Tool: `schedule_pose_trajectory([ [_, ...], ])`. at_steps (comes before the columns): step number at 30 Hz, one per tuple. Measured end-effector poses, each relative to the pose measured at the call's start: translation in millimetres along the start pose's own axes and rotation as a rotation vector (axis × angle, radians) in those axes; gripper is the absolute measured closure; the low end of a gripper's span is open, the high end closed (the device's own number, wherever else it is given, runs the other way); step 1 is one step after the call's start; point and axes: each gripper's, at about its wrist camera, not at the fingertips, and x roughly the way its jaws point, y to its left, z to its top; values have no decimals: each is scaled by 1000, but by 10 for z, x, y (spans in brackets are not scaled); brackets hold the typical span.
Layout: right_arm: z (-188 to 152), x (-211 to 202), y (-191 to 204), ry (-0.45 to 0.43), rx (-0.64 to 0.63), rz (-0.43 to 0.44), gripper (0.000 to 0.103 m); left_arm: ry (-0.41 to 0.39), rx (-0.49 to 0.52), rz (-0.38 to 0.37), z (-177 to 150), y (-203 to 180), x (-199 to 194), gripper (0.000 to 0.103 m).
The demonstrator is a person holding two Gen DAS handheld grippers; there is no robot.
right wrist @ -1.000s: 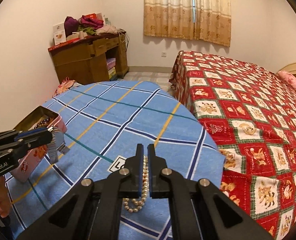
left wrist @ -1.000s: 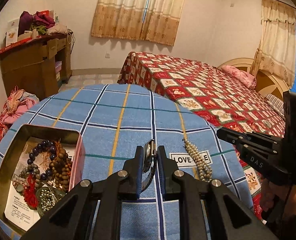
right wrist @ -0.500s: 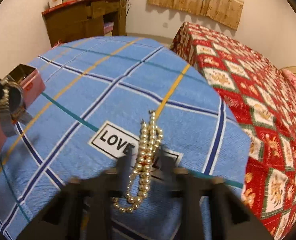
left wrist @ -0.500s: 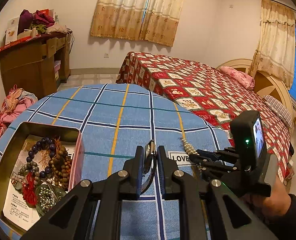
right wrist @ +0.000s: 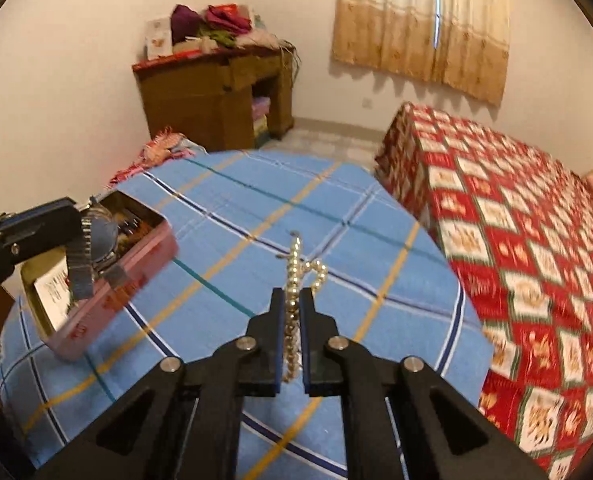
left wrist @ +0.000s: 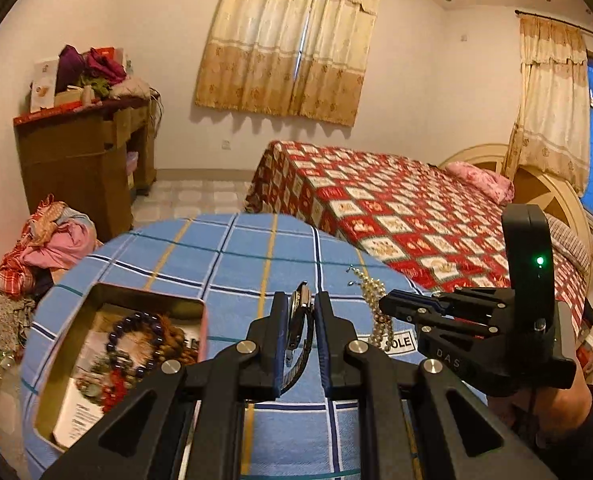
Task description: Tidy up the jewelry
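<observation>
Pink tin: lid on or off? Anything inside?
Lid off, and no lid is in view. The pink tin sits open-topped on the table; beaded bracelets and a printed paper sheet lie inside.

Far half of blue checked tablecloth (right wrist: 280,208) bare, free passage there. Open tin (left wrist: 76,360) at near left, full of bead bracelets (left wrist: 136,344), walls block low approach. Bed (right wrist: 516,240) crowds table's right edge. 2 grippers close together over the near middle; little room between them.
</observation>
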Motion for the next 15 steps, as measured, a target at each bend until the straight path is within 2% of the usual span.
schedule_pose_trajectory([
  [7, 212, -133, 235, -56, -32, 72, 95, -36, -18, 51, 62, 184, -163, 92],
  [9, 276, -149, 322, -69, -51, 92, 95, -41, -24, 68, 71, 246, -183, 103],
  [15, 434, -119, 678, -92, -117, 154, 95, -29, -59, 125, 39, 483, -215, 103],
])
